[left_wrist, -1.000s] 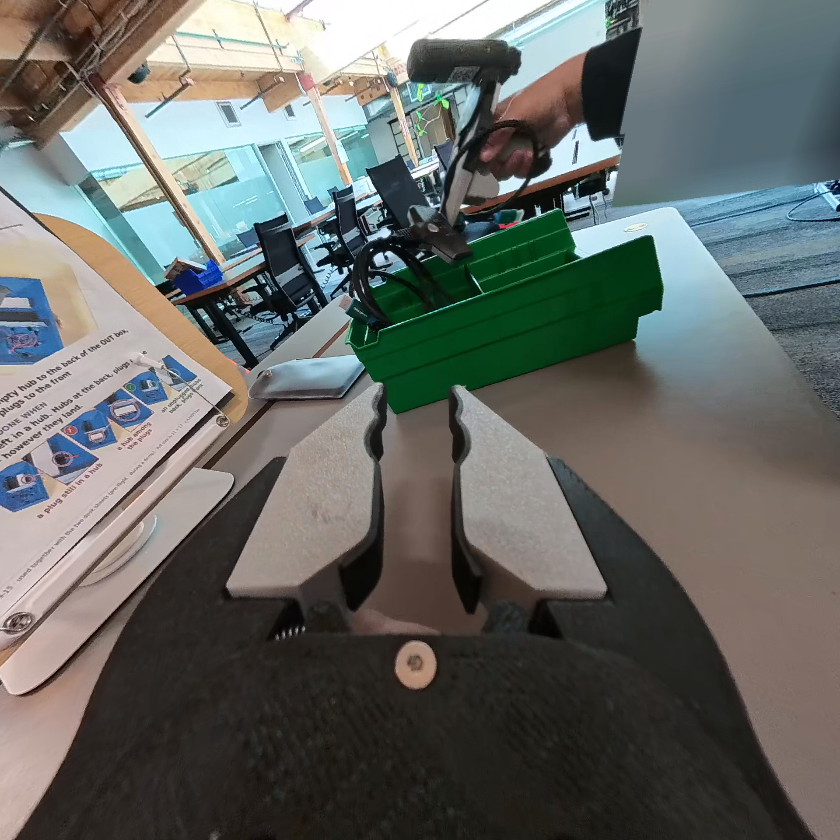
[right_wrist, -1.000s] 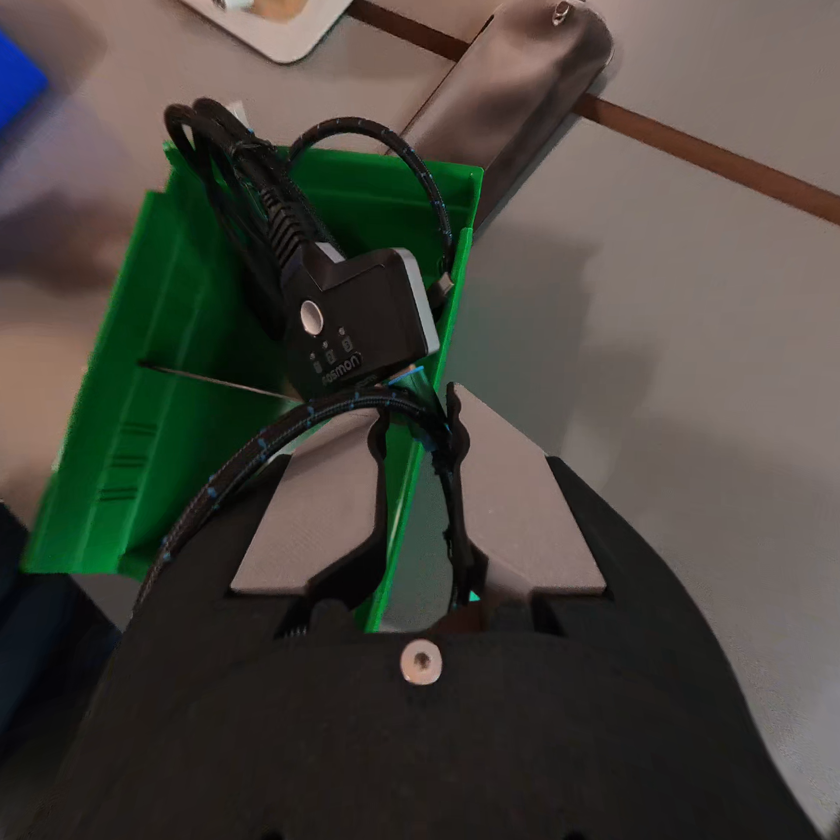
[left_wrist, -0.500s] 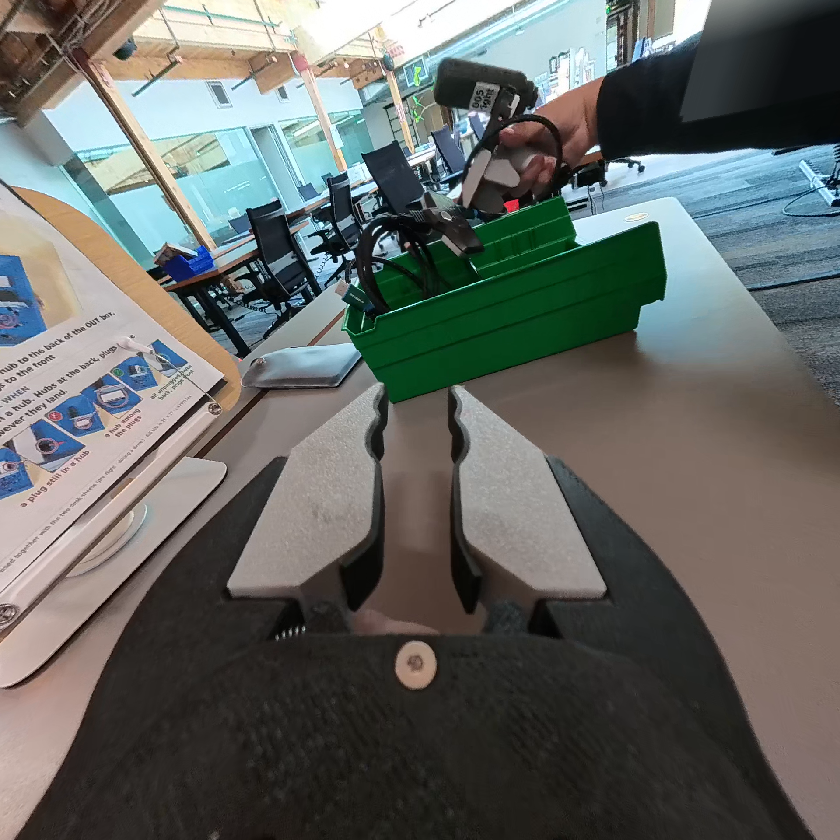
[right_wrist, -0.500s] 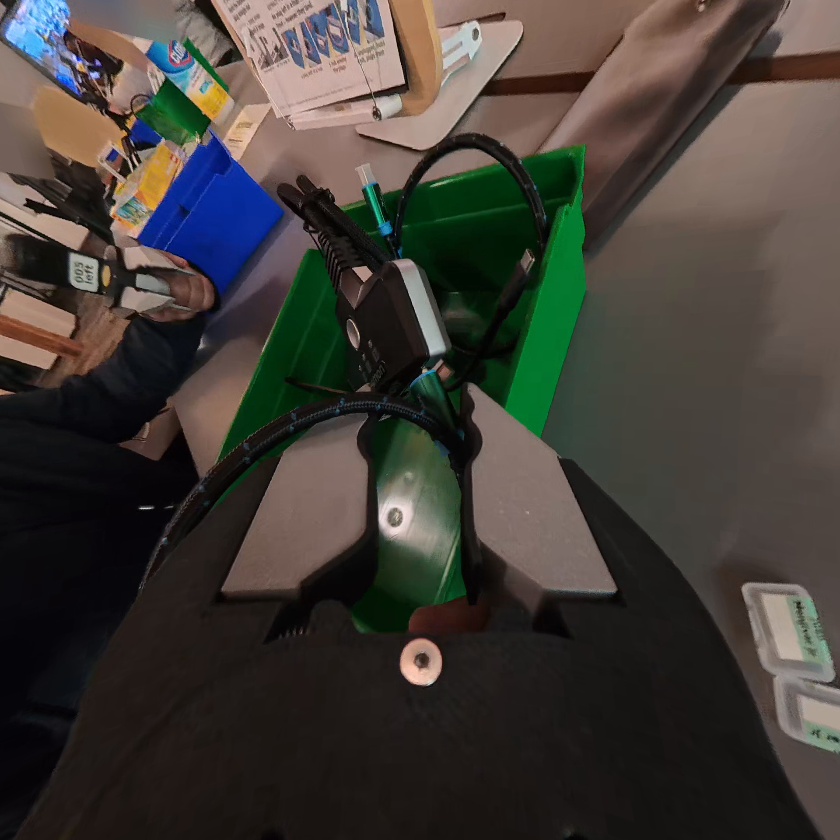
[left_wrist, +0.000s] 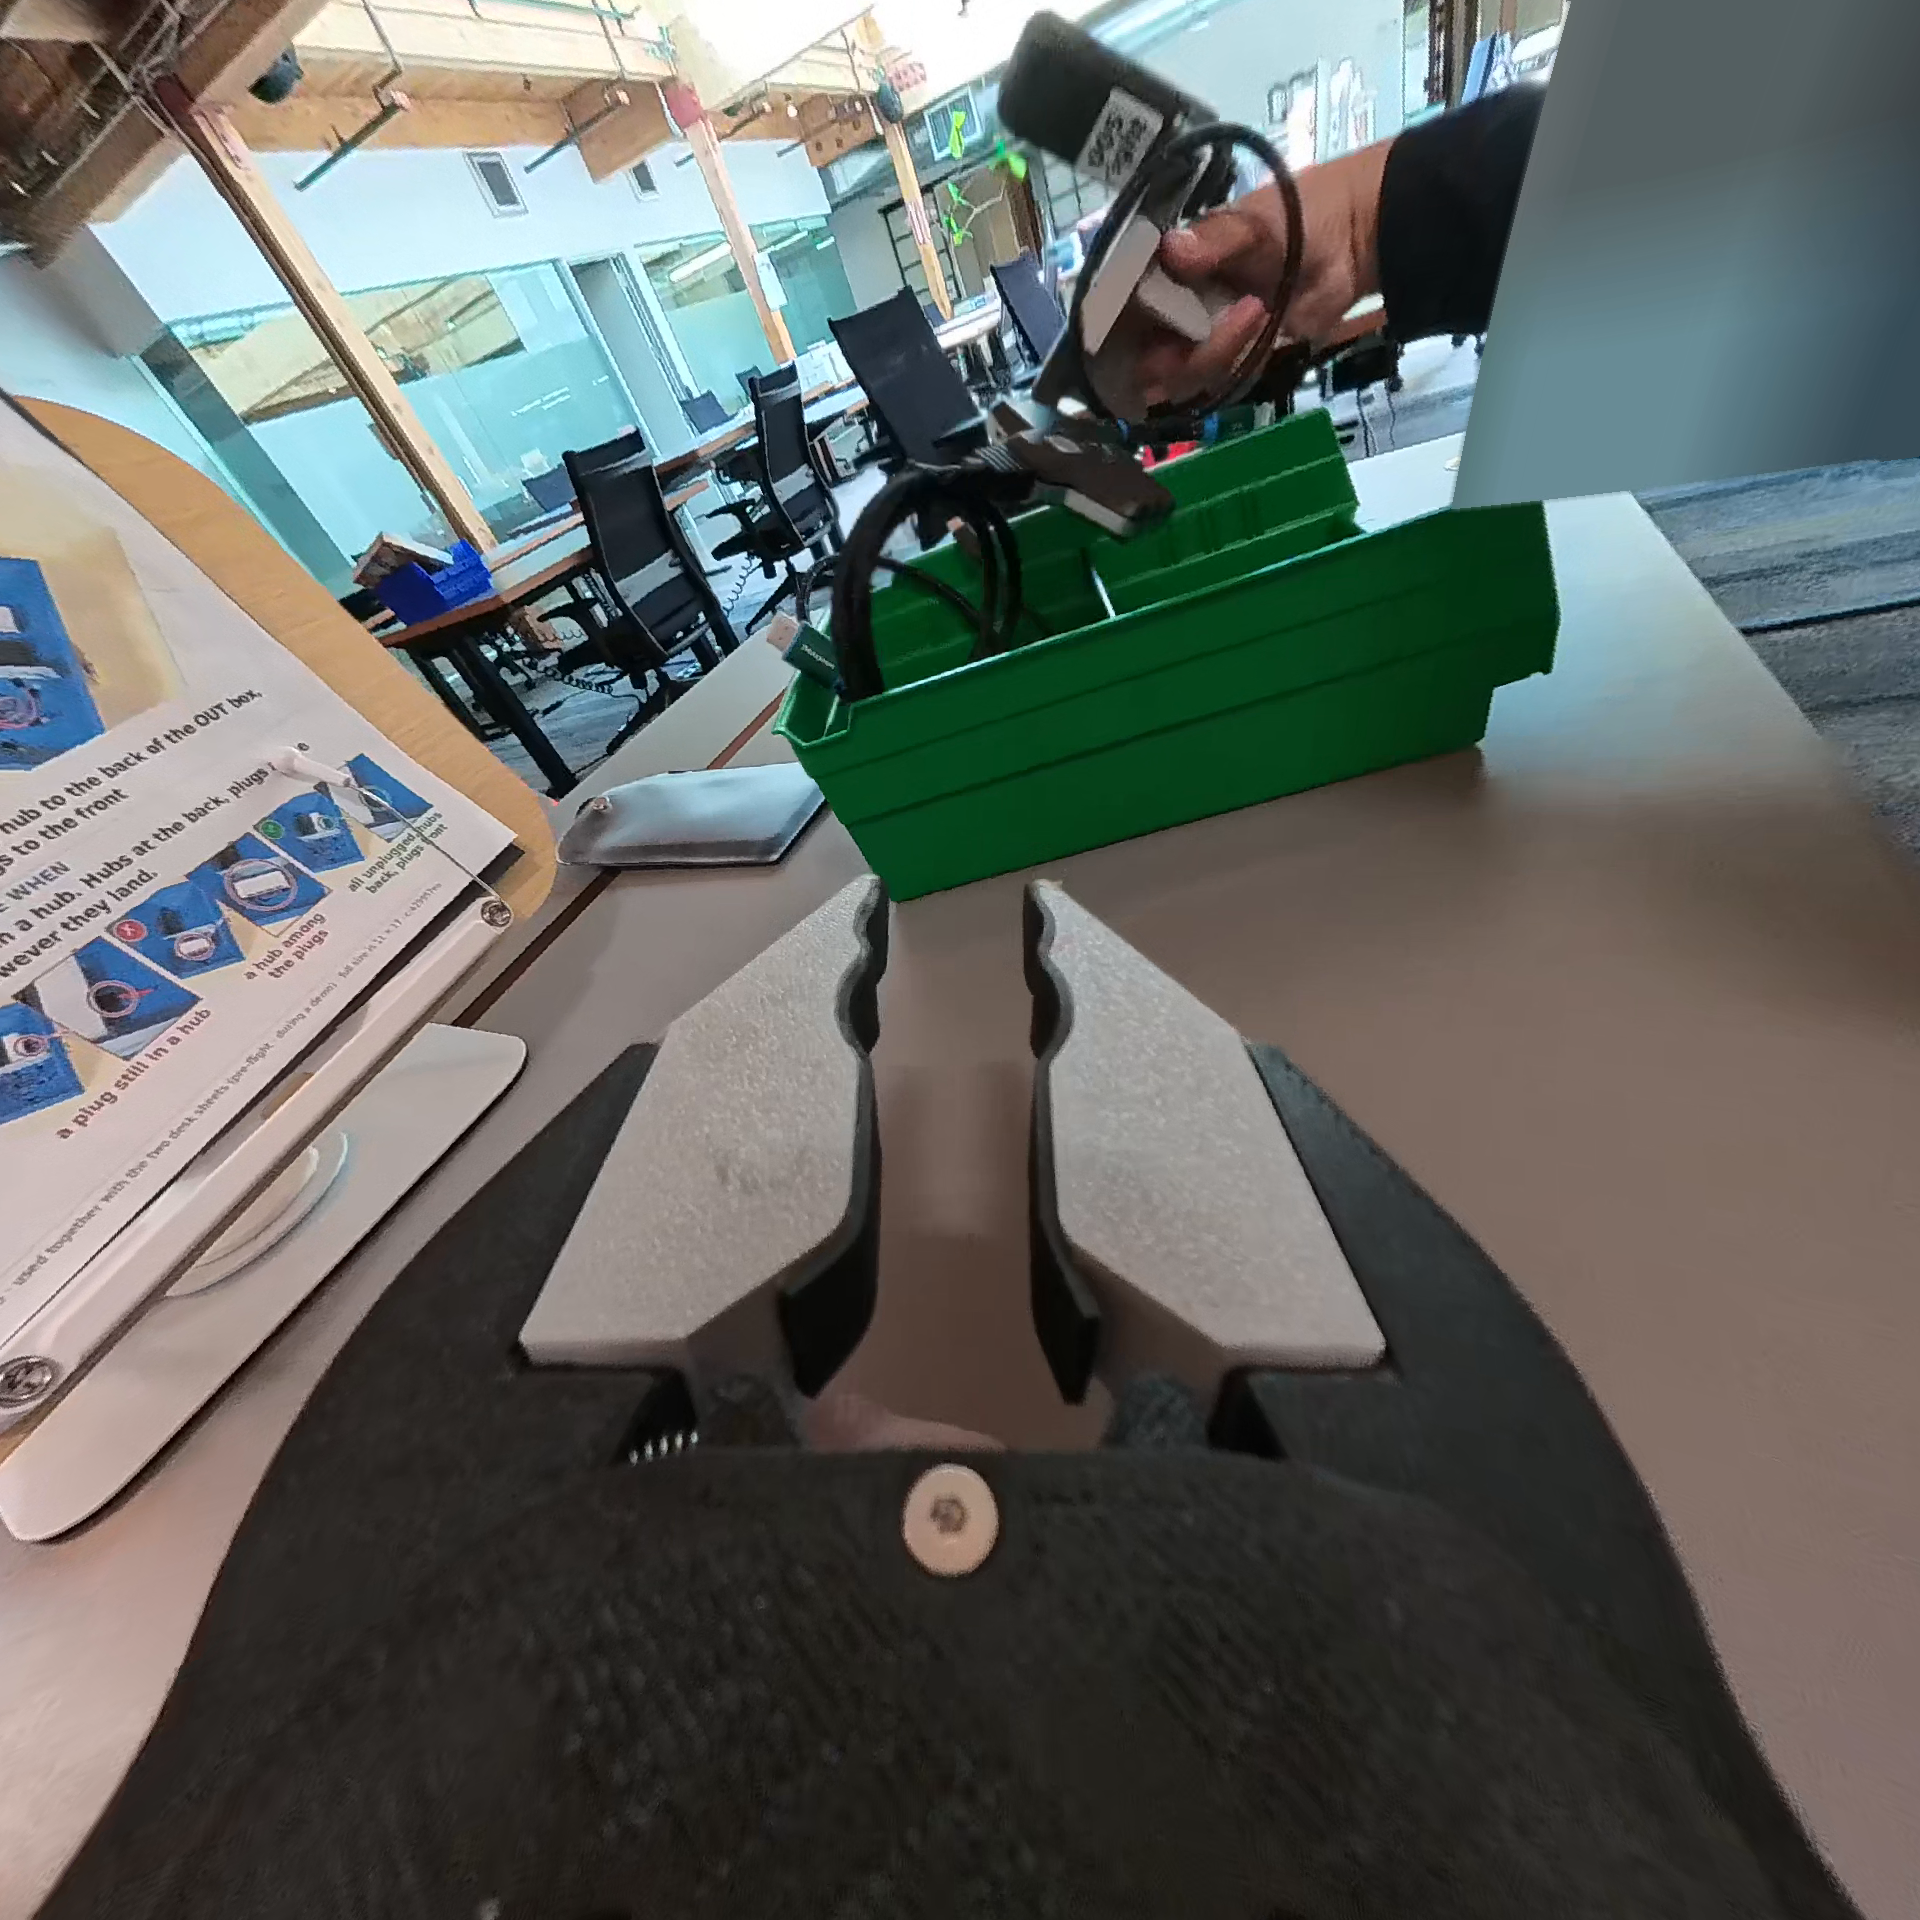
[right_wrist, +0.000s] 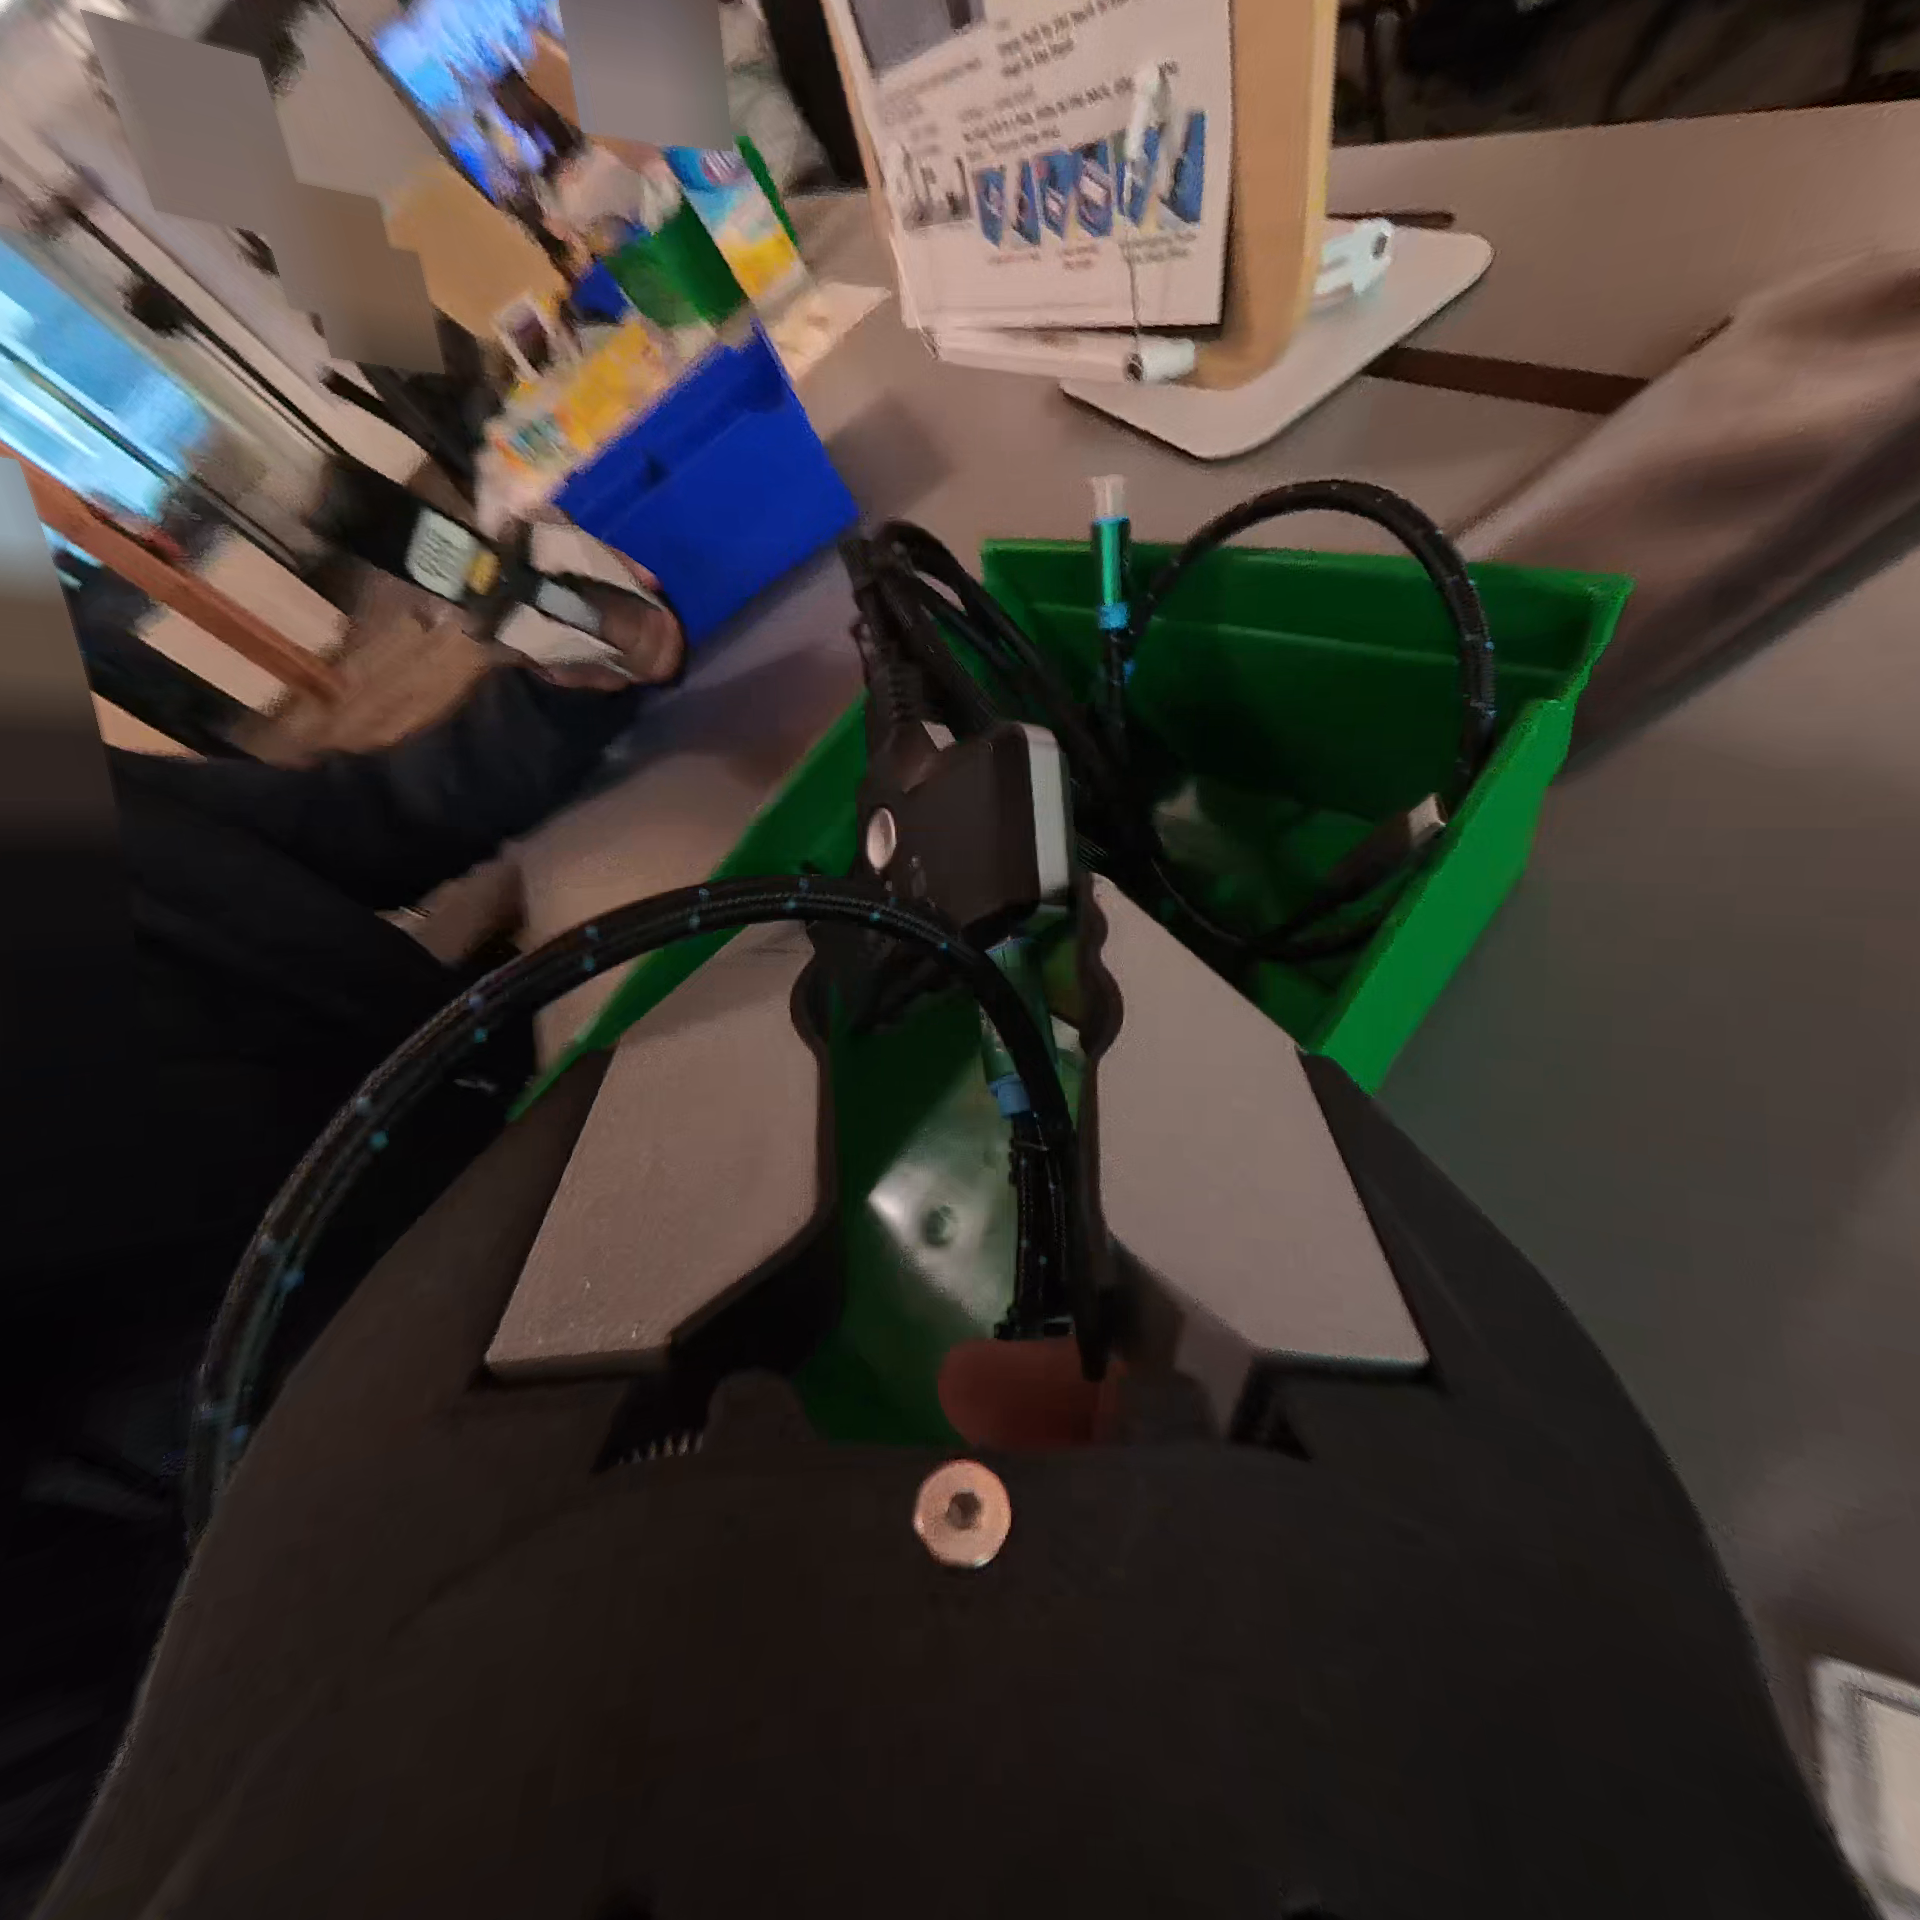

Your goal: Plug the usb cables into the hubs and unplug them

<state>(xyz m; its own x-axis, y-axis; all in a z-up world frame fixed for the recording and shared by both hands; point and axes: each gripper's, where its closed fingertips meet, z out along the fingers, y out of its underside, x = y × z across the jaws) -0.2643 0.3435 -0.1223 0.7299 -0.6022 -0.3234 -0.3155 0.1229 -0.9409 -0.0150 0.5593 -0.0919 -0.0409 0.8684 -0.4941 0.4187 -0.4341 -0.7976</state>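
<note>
My right gripper (right_wrist: 956, 920) hangs over a green divided bin (right_wrist: 1455, 935). A black hub (right_wrist: 966, 821) sits at its fingertips. A black braided cable (right_wrist: 520, 997) loops over the left finger and runs down between the jaws against the right finger. The jaws stand apart, with green showing beside the cable. In the left wrist view the right gripper (left_wrist: 1049, 416), in a person's hand, has the hub (left_wrist: 1086, 483) just above the bin (left_wrist: 1143, 748), with black cables (left_wrist: 904, 561) drooping inside. My left gripper (left_wrist: 954, 914) is open and empty, low over the table in front of the bin.
An instruction sign on a stand (left_wrist: 156, 883) is at the left. A grey pouch (left_wrist: 696, 821) lies beside the bin. A blue bin (right_wrist: 707, 488) stands across the table. A teal plug (right_wrist: 1110, 551) sticks up from the green bin. Small white cards (right_wrist: 1870, 1766) lie at the right. Tip to tip, the grippers are about 35 cm apart.
My right gripper tilted from looking down into the bin to looking across the table. Its jaws spread wider and the hub looks farther from them. My left gripper stayed put.
</note>
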